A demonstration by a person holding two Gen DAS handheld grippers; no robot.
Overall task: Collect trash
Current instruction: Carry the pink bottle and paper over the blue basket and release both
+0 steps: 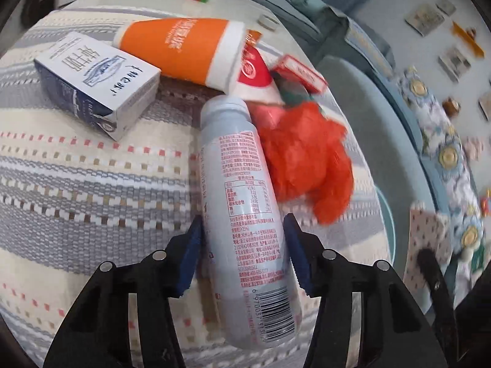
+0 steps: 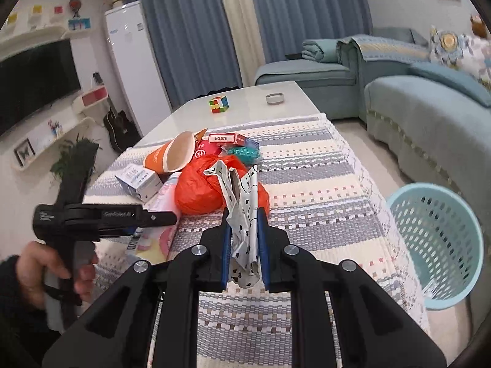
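- The bottle (image 1: 242, 214) lies on its side on the striped tablecloth (image 1: 76, 184), open neck towards the heap of rubbish, barcode end towards the left gripper (image 1: 242, 245).
- The left gripper straddles the bottle's lower half, one blue pad (image 1: 191, 257) on either side; its jaws stand part open, and whether the pads already press on the plastic cannot be told, since a thin gap seems to remain on the right.
- To do this step well, I would close squarely across the bottle's round body, keeping it centred between the pads, as a smooth cylinder may squirt out if pinched off-centre.
- Lift straight up before swinging away, because the orange bag (image 1: 307, 165) lies against the bottle's right side and could drag along.
- Just beyond the neck lie an orange paper cup (image 1: 184, 49) on its side and a small milk carton (image 1: 98, 82), both apart from the pads.
- The right gripper (image 2: 244, 242) is clamped on a crumpled white wrapper with black marks (image 2: 242, 214), held above the cloth.
- The pale blue basket (image 2: 435, 245) stands on the floor beside the table, on the right; it is the likely place for both pieces.
- A hand (image 2: 61, 273) grips the left tool's handle at the lower left of the right view.
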